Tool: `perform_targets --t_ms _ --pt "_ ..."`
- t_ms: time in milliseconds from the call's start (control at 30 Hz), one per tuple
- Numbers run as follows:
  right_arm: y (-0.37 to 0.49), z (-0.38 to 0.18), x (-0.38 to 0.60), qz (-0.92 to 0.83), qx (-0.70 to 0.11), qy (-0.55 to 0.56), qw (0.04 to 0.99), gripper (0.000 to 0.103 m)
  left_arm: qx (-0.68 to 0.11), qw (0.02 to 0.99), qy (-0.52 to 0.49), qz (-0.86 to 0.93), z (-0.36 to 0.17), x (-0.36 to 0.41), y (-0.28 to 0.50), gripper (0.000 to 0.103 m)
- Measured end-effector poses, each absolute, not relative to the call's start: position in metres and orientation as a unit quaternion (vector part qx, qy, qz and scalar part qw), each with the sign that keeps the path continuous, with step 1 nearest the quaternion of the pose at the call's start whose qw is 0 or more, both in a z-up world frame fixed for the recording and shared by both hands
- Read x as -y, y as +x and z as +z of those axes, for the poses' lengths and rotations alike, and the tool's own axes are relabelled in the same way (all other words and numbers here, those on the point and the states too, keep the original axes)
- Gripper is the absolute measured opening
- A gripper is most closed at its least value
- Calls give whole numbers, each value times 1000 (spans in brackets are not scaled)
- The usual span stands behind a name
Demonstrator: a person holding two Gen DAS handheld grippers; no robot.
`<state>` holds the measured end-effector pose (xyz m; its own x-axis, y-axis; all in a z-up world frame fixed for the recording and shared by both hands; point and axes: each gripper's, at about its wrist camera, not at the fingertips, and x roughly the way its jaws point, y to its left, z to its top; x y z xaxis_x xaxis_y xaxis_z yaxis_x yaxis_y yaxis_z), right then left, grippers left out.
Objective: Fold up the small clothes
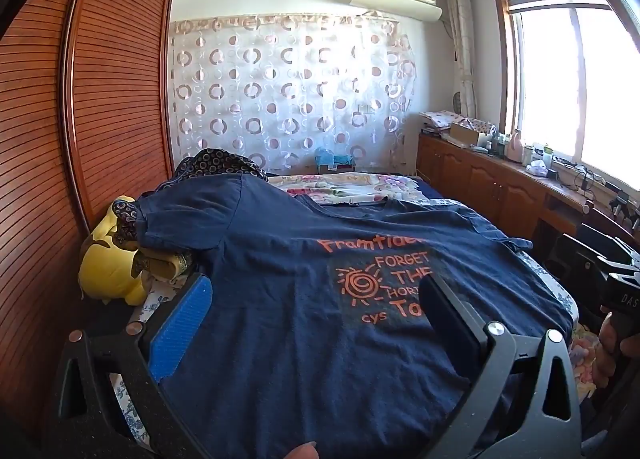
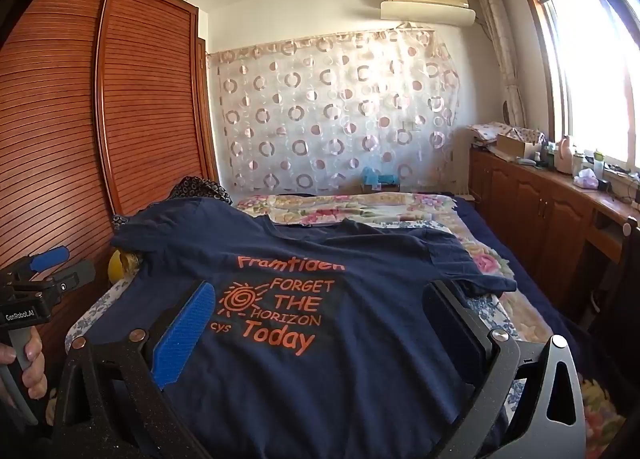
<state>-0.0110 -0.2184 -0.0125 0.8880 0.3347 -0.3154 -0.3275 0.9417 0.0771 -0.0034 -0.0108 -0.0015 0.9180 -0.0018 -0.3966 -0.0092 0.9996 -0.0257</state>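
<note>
Left tongs (image 1: 316, 295), right tongs (image 2: 320, 311) spread wide, released, over navy T-shirt (image 2: 360, 379); floral bed (image 2: 360, 203), slatted wardrobe (image 2: 60, 119).

You have a navy T-shirt (image 2: 320, 371) spread flat, front up, on the bed, collar toward the far end. Its orange print reads "Framtiden, Forget the Horizon Today" beside a spiral sun. One sleeve drapes over a pile at the left.

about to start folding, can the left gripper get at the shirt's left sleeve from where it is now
Probably yes. The left gripper hangs open over the navy t-shirt, and the sleeve lies ahead to its left, draped over a yellow plush with nothing on top.
</note>
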Motion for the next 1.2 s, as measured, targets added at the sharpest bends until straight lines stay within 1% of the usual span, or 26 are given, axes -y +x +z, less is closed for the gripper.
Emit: perform_targets --t_ms 1200 --pt "-14 -13 218 171 -161 10 972 103 -201 979 -12 1 1 14 -4 103"
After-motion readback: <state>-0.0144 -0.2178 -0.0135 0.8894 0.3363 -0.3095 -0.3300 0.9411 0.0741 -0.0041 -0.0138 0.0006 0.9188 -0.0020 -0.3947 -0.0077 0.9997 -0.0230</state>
